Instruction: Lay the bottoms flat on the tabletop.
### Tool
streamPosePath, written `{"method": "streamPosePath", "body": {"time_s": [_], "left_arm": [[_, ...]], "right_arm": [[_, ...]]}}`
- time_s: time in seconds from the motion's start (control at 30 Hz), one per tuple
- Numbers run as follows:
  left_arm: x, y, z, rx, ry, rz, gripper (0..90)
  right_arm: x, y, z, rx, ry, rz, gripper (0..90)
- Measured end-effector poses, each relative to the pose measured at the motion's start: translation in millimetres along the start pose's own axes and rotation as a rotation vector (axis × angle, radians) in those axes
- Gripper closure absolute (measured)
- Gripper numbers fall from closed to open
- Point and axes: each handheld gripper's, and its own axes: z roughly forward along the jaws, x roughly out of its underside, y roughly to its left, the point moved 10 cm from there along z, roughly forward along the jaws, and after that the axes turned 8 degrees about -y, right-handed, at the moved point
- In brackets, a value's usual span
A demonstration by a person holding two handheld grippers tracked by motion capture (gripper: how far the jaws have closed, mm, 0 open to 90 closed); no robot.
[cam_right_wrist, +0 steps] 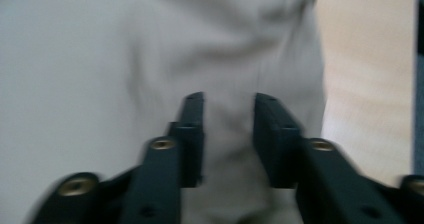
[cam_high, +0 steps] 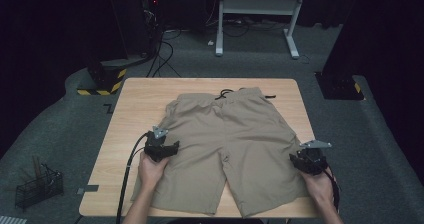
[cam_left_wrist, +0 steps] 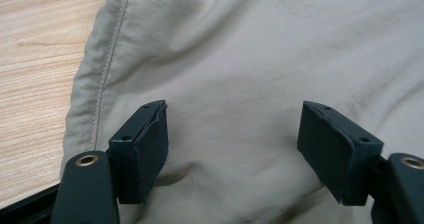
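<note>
Khaki shorts (cam_high: 232,144): spread flat on the wooden table (cam_high: 135,99), waistband and dark drawstring (cam_high: 226,94) at the far end, both legs toward the person.
Left gripper (cam_high: 170,148): over the outer part of the shorts' left leg; fingers (cam_left_wrist: 145,149) spread wide, with bare cloth between them and nothing pinched; the side seam (cam_left_wrist: 107,64) runs just outside the left finger, with table wood beyond it.
Right gripper (cam_high: 302,160): at the outer edge of the shorts' right leg; fingers (cam_right_wrist: 192,134) stand a narrow gap apart, and cloth (cam_right_wrist: 125,84) shows through the gap. This view is blurred, and the pads press on nothing.
Beyond right fingers: the cloth's edge, then light table wood (cam_right_wrist: 370,74) to the outer side.
Hands: left hand (cam_high: 150,170) and right hand (cam_high: 320,186) grasp the gripper bodies from the near edge.
</note>
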Motion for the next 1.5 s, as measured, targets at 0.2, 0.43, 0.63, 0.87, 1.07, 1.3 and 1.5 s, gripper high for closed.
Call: {"method": "streamPosePath", "body": {"time_s": [0.2, 0.43, 0.63, 0.87, 1.07, 1.3, 1.5], "left_arm": [[0.1, 0.6, 0.1, -0.005, 0.001, -0.005, 27.9], [-0.2, 0.8, -0.1, -0.003, 0.004, -0.005, 28.0], [-1.2, 18.0, -22.9, -0.046, 0.037, -0.012, 38.2], [28.2, 34.5, -59.8, -0.053, 0.115, -0.104, 37.8], [34.9, 37.9, -60.7, -0.069, 0.087, -0.043, 54.1], [35.9, 33.1, -71.8, -0.067, 0.189, 0.07, 89.1], [46.6, 35.0, -84.9, -0.034, 0.212, 0.037, 88.4]], "right_arm": [[8.5, 18.6, -11.5, -0.084, 0.026, -0.065, 89.9], [-6.9, 45.4, -20.0, -0.068, -0.082, -0.073, 61.1], [-58.2, 80.7, 24.4, -0.132, -0.149, -0.105, 53.3], [-65.8, 89.5, 59.9, -0.16, -0.146, -0.072, 53.0], [-63.5, 89.6, 65.1, -0.157, -0.175, -0.063, 52.1], [-63.4, 89.8, 65.1, -0.157, -0.175, -0.063, 52.1], [-63.3, 90.9, 64.9, -0.166, -0.176, -0.072, 51.6]]}}
